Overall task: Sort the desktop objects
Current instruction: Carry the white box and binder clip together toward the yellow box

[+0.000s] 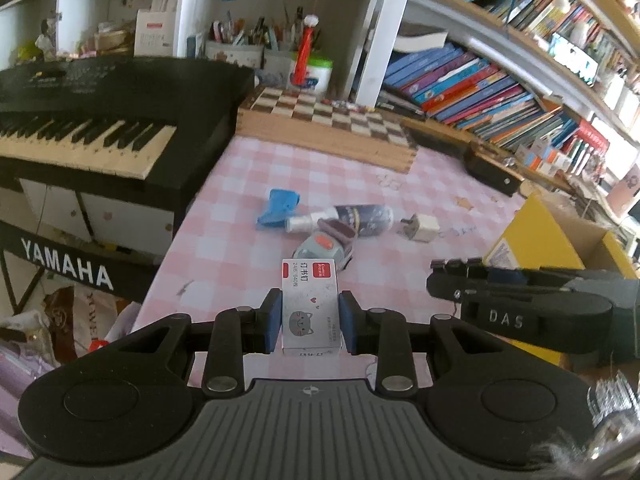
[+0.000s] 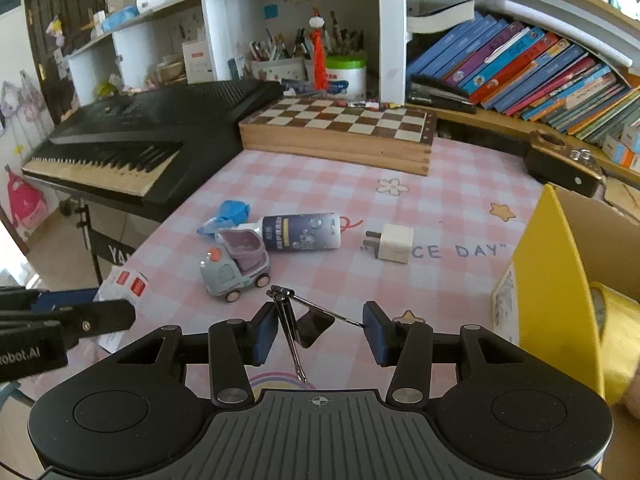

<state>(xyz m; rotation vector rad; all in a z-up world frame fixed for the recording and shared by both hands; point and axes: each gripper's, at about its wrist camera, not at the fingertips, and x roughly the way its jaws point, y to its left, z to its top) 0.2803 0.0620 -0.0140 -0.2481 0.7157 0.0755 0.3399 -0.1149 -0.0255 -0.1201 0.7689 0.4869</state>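
Nearest to us, our left gripper (image 1: pixel 311 320) is pressed onto a white staple box (image 1: pixel 311 308), one blue pad against each long side, the box lifted clear of the pink checked tablecloth (image 1: pixel 240 184). Our right gripper (image 2: pixel 320 330) pinches an opened metal nail clipper (image 2: pixel 294 320): its body lies against the left pad and the tip of its raised lever touches the right pad.

Just beyond the grippers, a grey toy truck (image 2: pixel 236 270) with a purple tipper stands on the cloth. Behind it, touching, lies a dark blue spray bottle (image 2: pixel 302 232) on its side, with a crumpled blue bag (image 2: pixel 228 214) at its nozzle end. A white plug adapter (image 2: pixel 394 242) lies to the right, apart from the bottle.

At the right edge stands an open yellow cardboard box (image 2: pixel 548 264) containing a roll of yellow tape (image 2: pixel 616 332).

Farther back, a wooden chessboard (image 2: pixel 340 128) rests against the shelf unit, and a black keyboard (image 2: pixel 132 140) stands to the left.
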